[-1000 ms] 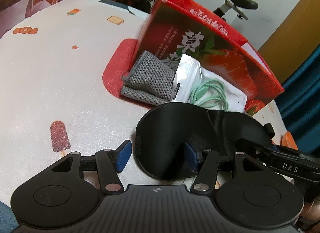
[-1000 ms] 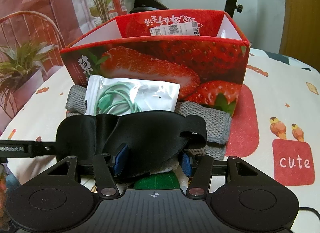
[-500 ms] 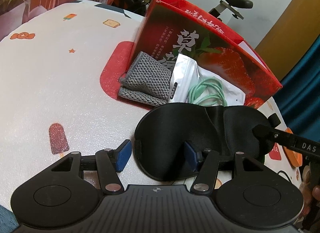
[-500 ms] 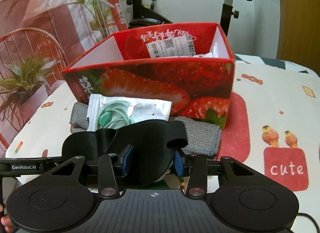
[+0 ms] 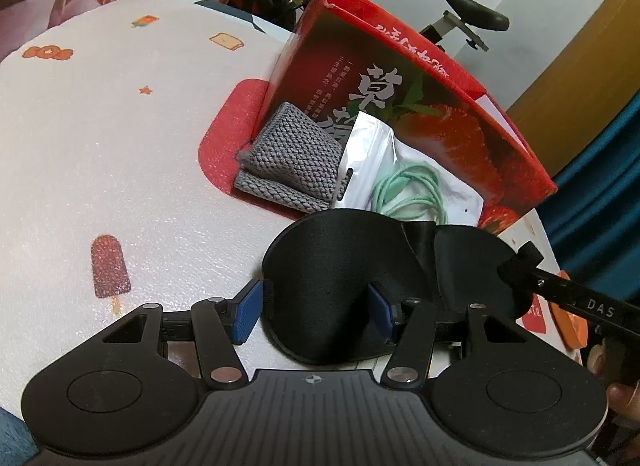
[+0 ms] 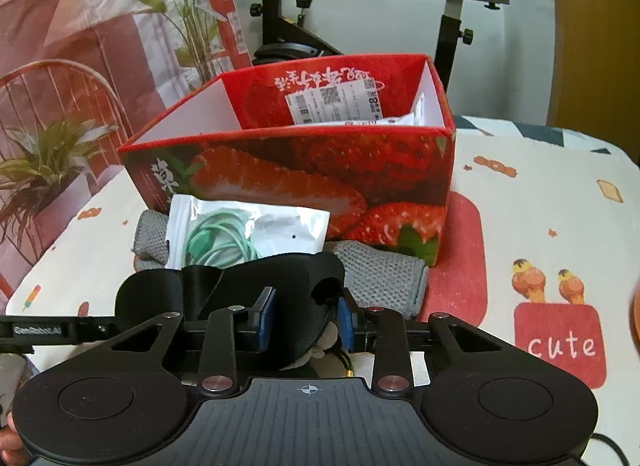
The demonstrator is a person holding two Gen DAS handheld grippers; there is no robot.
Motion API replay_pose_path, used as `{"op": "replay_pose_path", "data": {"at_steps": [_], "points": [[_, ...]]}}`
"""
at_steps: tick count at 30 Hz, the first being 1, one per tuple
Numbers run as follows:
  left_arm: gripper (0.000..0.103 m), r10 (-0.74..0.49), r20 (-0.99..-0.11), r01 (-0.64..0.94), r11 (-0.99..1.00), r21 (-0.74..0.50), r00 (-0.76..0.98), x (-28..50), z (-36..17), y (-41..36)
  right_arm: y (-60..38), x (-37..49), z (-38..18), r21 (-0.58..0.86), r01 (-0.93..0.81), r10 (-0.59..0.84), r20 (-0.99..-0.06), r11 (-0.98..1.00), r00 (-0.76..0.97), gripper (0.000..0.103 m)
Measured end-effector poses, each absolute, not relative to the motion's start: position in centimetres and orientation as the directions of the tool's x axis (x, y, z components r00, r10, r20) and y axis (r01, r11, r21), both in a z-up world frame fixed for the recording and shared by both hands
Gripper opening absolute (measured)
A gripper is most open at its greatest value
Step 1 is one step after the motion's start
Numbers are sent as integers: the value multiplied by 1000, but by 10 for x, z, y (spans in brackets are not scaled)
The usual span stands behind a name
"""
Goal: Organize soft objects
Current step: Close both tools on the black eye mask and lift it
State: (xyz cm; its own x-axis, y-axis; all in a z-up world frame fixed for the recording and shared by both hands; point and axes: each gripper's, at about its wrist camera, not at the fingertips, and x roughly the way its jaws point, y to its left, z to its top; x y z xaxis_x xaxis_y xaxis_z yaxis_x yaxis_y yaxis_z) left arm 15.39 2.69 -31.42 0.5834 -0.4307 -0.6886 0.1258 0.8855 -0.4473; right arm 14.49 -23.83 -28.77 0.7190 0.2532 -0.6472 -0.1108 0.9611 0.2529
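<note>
Jaws on my right gripper have narrowed from the wide stance of a second ago and are closing on one end of the black eye mask, which sits between the blue pads. Contact looks made; I judge the pinch nearly firm enough to lift. My left gripper has held half-open around the other end of the mask, pads not pressing it, and my grip on the handle is unchanged. The mask lies on the tablecloth at 6 o'clock from the red strawberry box. A gray knit cloth and a bagged green cable lean against the box front. Inside the box, at 1 o'clock, only white packets show.
</note>
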Motion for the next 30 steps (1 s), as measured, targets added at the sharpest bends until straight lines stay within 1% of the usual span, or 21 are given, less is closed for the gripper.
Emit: {"op": "replay_pose_path", "data": {"at_steps": [3, 7, 9, 11, 12, 14, 15, 16, 17, 20, 26, 30], "points": [[59, -427, -690, 131, 889, -439, 585, 154, -314, 25, -242, 147, -291, 275, -98, 260, -650, 956, 714, 31], [59, -424, -691, 132, 891, -435, 586, 154, -314, 25, -251, 153, -297, 347, -70, 293, -651, 935, 700, 31], [59, -426, -691, 128, 889, -440, 584, 155, -314, 25, -251, 153, -298, 349, -72, 297, -651, 934, 699, 29], [58, -434, -690, 114, 881, -458, 579, 155, -313, 28, -248, 150, -297, 331, -90, 295, -644, 939, 706, 23], [56, -442, -685, 106, 874, -473, 579, 156, -312, 30, -246, 149, -295, 324, -99, 296, -641, 941, 708, 21], [41, -443, -672, 99, 869, -485, 594, 155, -306, 34, -242, 148, -291, 308, -115, 293, -633, 944, 717, 17], [36, -441, -663, 101, 868, -486, 605, 155, -302, 36, -241, 147, -288, 301, -122, 293, -628, 946, 721, 16], [28, -442, -650, 105, 866, -489, 618, 154, -298, 38, -239, 146, -284, 292, -134, 295, -622, 947, 726, 14], [22, -447, -634, 111, 861, -496, 631, 153, -294, 41, -238, 145, -281, 285, -143, 295, -616, 948, 730, 13], [17, -457, -601, 133, 853, -505, 656, 150, -282, 44, -234, 144, -269, 267, -170, 302, -598, 948, 743, 12], [14, -415, -584, 165, 886, -433, 697, 147, -260, 39, -232, 144, -258, 252, -190, 306, -588, 949, 749, 12], [14, -394, -552, 173, 896, -409, 735, 148, -238, 41, -235, 144, -248, 252, -198, 311, -570, 947, 760, 12]]}}
